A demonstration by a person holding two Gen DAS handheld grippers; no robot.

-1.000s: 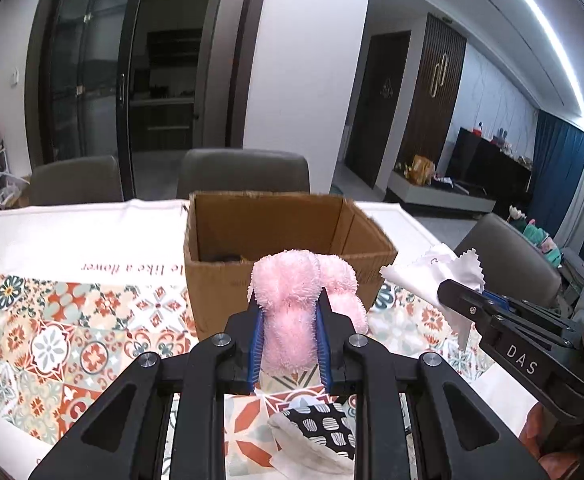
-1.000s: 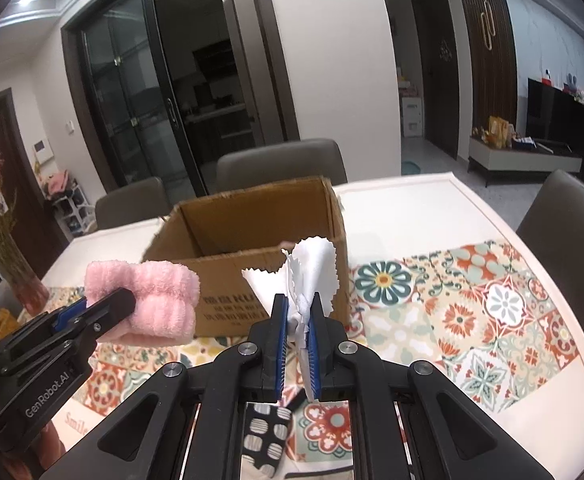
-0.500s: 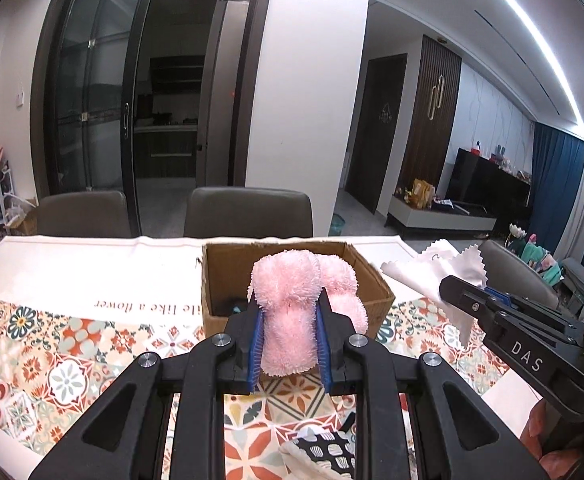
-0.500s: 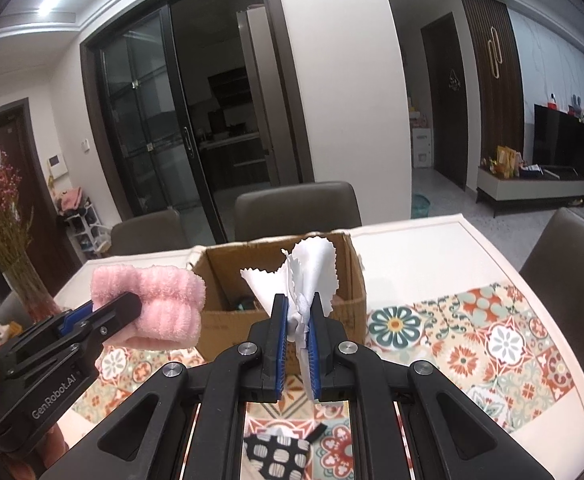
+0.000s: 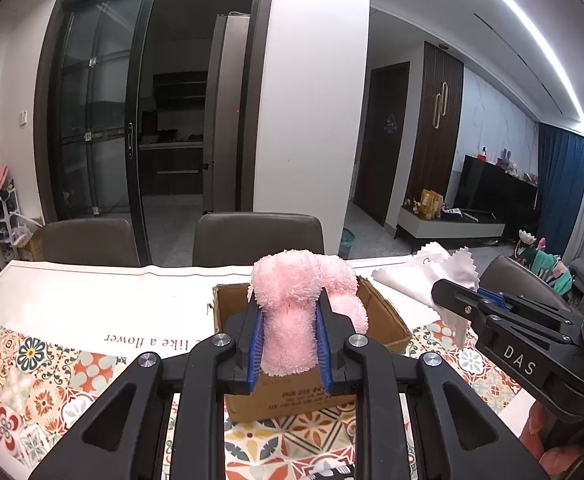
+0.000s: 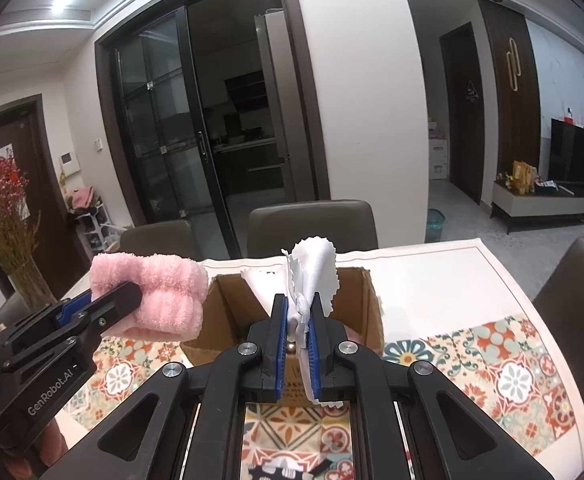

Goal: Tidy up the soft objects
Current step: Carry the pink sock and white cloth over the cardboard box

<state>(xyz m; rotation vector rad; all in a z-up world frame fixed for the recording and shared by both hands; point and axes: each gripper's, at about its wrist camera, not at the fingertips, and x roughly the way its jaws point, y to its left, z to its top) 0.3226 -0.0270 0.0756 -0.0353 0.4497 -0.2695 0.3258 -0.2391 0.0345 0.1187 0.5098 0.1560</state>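
Left tool (image 5: 287, 344): clamped on a pink fluffy towel (image 5: 292, 312), jaws narrow, held in the air above the near side of the open cardboard box (image 5: 388, 320), toward the tabletop's (image 5: 71, 308) far edge. Right tool (image 6: 296, 340): nearly closed on a thin white cloth (image 6: 312, 268) with zigzag edges, likewise raised over the box.

Risks: cloth pinched only at a bunched fold, likely to slip free or snag on the box wall; towel bulky, apt to catch the rim or land outside if let go short of the opening; tools close together, prone to knock one another.

Left wrist view: box front and printed tablecloth text, inside hidden. Right wrist view: box interior with something pinkish, unclear what, plus a dried-flower vase (image 6: 31, 288) beyond the left edge.
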